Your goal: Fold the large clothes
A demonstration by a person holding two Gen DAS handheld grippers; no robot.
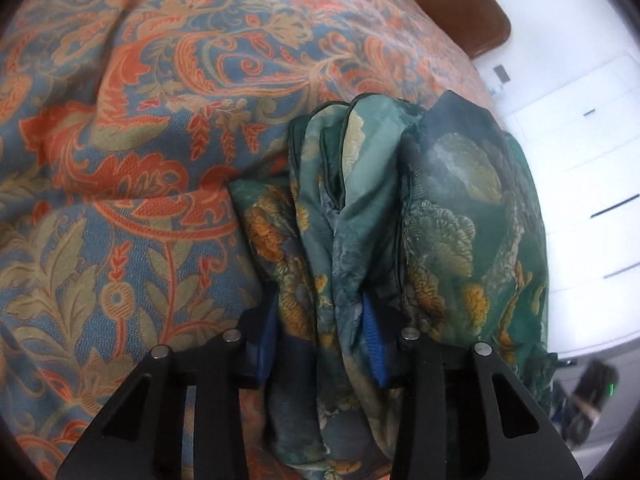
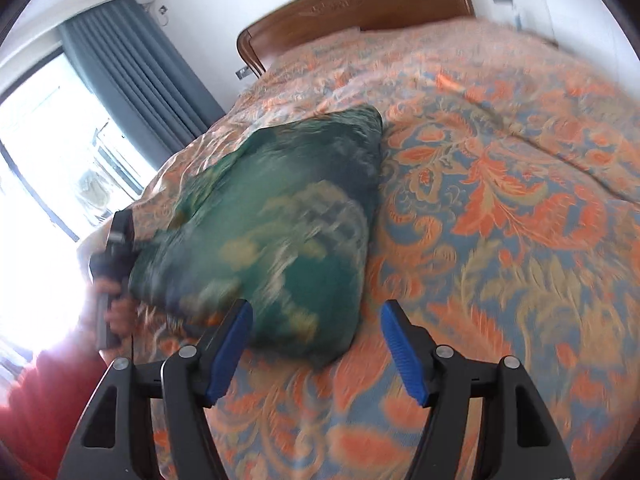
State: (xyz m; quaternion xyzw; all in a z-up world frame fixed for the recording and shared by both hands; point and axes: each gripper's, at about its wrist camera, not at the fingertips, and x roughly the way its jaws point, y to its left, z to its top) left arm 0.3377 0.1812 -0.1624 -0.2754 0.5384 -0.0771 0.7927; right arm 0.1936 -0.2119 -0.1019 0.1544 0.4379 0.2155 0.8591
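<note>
The garment is a green silky cloth with yellow and pale flower print (image 1: 440, 208). In the left wrist view it is bunched in several folds between the blue pads, and my left gripper (image 1: 324, 340) is shut on it. In the right wrist view the same cloth (image 2: 280, 216) lies folded in a compact bundle on the bed, blurred by motion. My right gripper (image 2: 316, 344) is open and empty, just in front of the bundle's near edge. The left gripper (image 2: 114, 248) shows at the bundle's left end, held by a hand.
The bed is covered by an orange and blue paisley bedspread (image 2: 500, 208). A brown wooden headboard (image 2: 360, 4) stands at the far end. A window with grey curtains (image 2: 132, 68) is at left. White drawers (image 1: 580, 184) stand beside the bed.
</note>
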